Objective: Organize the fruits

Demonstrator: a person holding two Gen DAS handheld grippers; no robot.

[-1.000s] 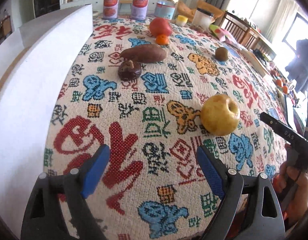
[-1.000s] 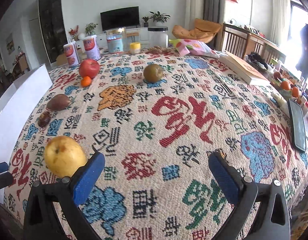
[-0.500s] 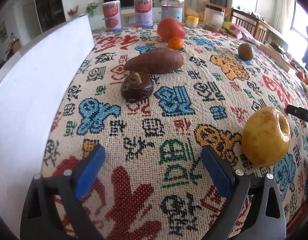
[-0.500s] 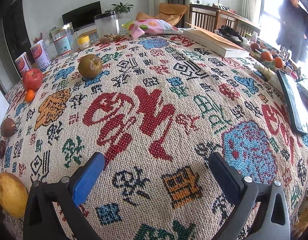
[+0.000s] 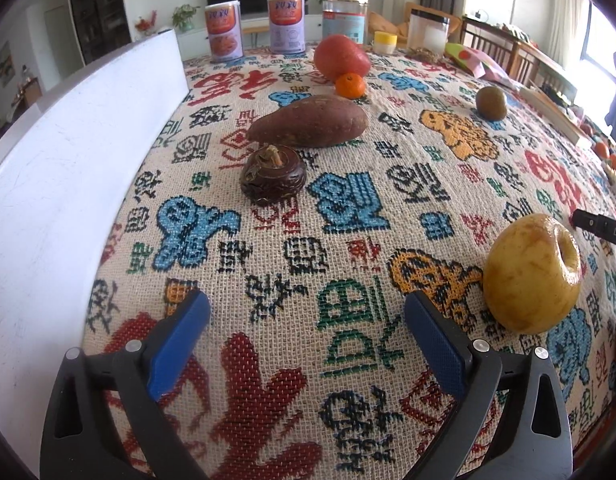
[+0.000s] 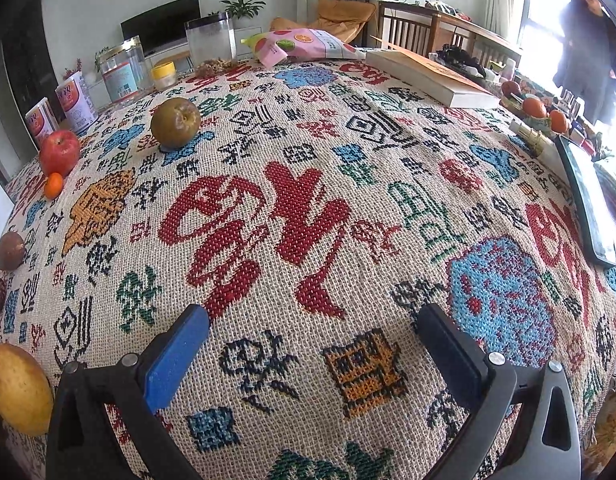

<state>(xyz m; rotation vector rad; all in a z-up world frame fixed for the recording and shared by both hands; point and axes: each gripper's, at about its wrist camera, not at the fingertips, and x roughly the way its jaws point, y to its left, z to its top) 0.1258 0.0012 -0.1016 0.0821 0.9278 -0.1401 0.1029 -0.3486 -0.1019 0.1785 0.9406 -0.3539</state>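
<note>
On the patterned tablecloth [image 5: 348, 208] lie a yellow apple [image 5: 532, 276] at the right, a dark brown round fruit [image 5: 272, 175], a sweet potato [image 5: 308, 121], a small orange [image 5: 350, 85], a red apple [image 5: 340, 57] and a brown pear [image 5: 491, 103]. My left gripper [image 5: 305, 336] is open and empty, low over the cloth, left of the yellow apple. My right gripper [image 6: 314, 350] is open and empty over the cloth's middle; the yellow apple [image 6: 17, 388] is at its far left, the brown pear [image 6: 175, 122] and red apple [image 6: 59, 152] far ahead.
A white board [image 5: 67, 160] stands along the table's left edge. Two cans [image 5: 285, 24], jars [image 6: 209, 42] and a snack bag [image 6: 303, 44] stand at the far end. A book [image 6: 428, 76], a black tablet [image 6: 588, 200] and a fruit tray [image 6: 536, 110] lie at the right.
My left gripper has moved forward toward the dark fruit and sweet potato; the yellow apple now sits at its right. My right gripper has swung right, so the yellow apple slid to its left edge.
</note>
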